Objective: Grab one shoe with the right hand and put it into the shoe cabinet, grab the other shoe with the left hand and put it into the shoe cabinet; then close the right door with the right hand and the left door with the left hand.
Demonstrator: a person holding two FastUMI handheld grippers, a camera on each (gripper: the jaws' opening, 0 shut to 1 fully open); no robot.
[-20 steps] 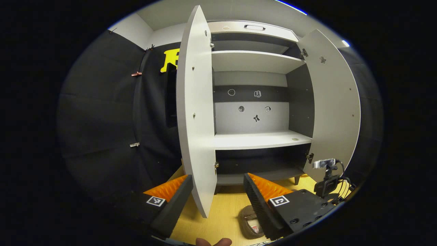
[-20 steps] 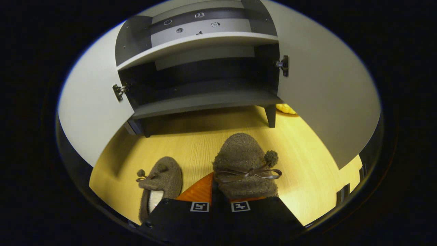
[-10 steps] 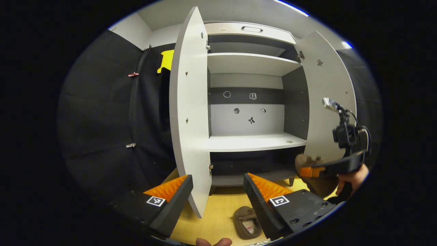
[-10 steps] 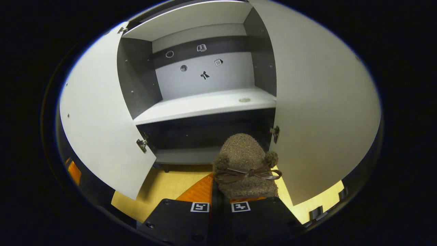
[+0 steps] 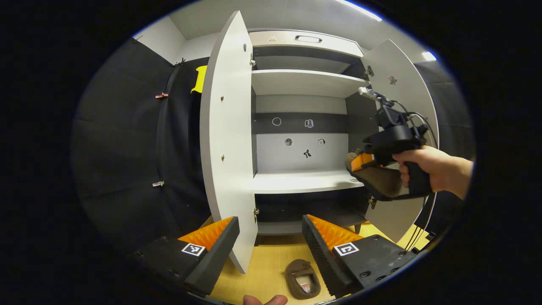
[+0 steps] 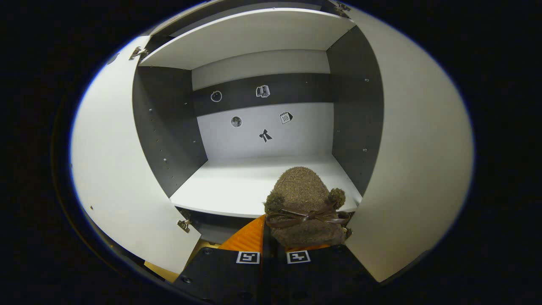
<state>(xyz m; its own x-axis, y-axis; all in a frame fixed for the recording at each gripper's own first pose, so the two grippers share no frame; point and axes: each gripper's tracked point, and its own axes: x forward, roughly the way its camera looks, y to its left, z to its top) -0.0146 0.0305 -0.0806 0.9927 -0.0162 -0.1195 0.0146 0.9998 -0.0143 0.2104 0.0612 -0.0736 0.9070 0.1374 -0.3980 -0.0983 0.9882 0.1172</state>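
Brown fuzzy shoe [image 6: 304, 199], pale grey shoe cabinet [image 6: 262, 186].

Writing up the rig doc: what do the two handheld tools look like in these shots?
Left tool: black wedge-shaped body, two ribbed fingers, a square black-and-white marker tag on each side. Right tool: black pistol-grip body with a small camera mounted on top, a light-coloured module above it, and black cables looping down behind. The hand holding it shows no sleeve or glove. In the right gripper view, the right tool carries two square marker tags side by side.

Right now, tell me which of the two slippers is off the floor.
The slipper held in the right gripper, raised at the middle shelf. The other slipper lies on the floor.
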